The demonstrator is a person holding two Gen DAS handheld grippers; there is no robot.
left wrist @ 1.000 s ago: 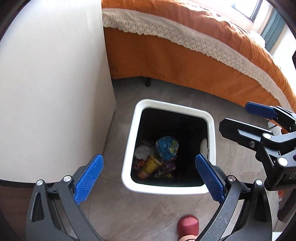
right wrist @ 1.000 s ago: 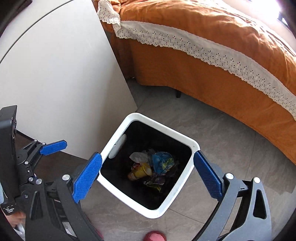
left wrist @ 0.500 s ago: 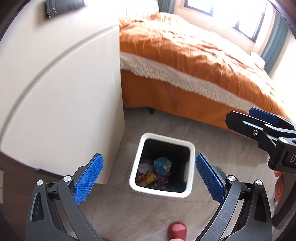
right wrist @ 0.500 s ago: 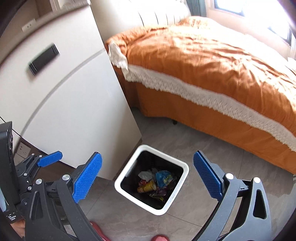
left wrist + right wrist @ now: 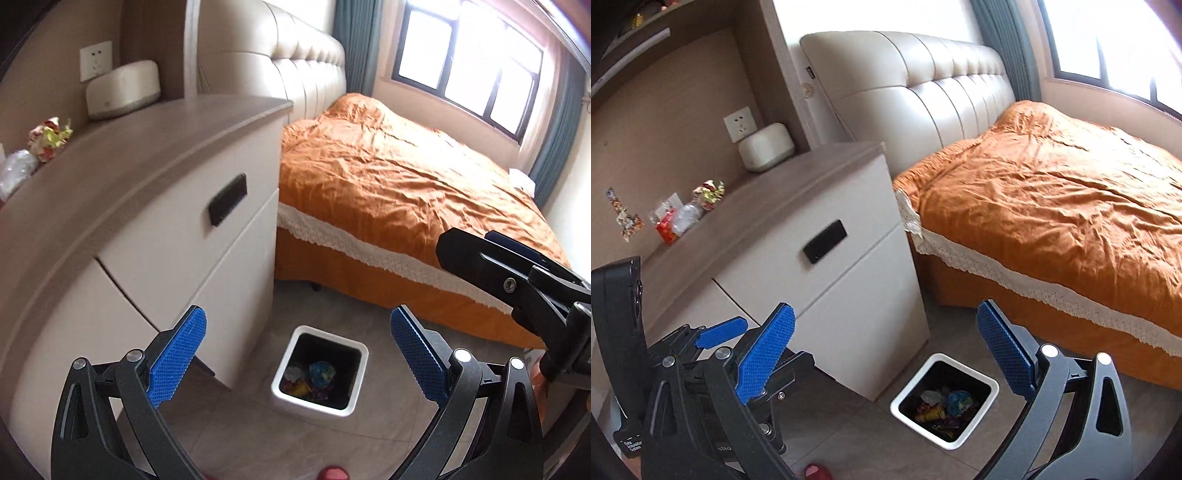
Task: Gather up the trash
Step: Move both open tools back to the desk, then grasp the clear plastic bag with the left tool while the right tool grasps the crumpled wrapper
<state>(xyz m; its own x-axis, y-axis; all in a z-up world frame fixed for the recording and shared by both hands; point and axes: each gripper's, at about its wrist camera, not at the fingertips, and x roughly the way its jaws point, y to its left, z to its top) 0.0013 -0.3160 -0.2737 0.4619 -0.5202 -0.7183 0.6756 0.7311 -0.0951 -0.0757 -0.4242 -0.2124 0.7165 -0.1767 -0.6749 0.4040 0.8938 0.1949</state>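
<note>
Trash [image 5: 670,221] lies in a small cluster on the wooden top of the bedside cabinet [image 5: 798,184]: a red wrapper, a crumpled clear plastic piece and a scrunched wrapper in red, white and green [image 5: 709,194], all close together near the wall. In your left wrist view only part of that cluster shows, at the far left edge [image 5: 48,138]. More discarded pieces already sit in the white square bin [image 5: 945,400] on the floor, among them a blue crumpled ball, a yellow wrapper and a pale scrap; the bin [image 5: 319,376] stands just beside the cabinet's front corner, between the cabinet and the orange bed [image 5: 1052,206].

The cabinet-top trash is well apart from both of your tools, up and to the left of them. Your right gripper [image 5: 886,354] has its blue pads spread wide with nothing between them; the bin shows below the gap, nearer the right-hand pad. Your left gripper [image 5: 295,354] is likewise spread wide and holds nothing, and from its camera the bin sits low between the two pads. In the right wrist view your left gripper [image 5: 720,332] shows at lower left, in front of the cabinet's lower drawer. A beige box [image 5: 766,147] rests at the back of the cabinet top under a wall socket [image 5: 738,123].
</note>
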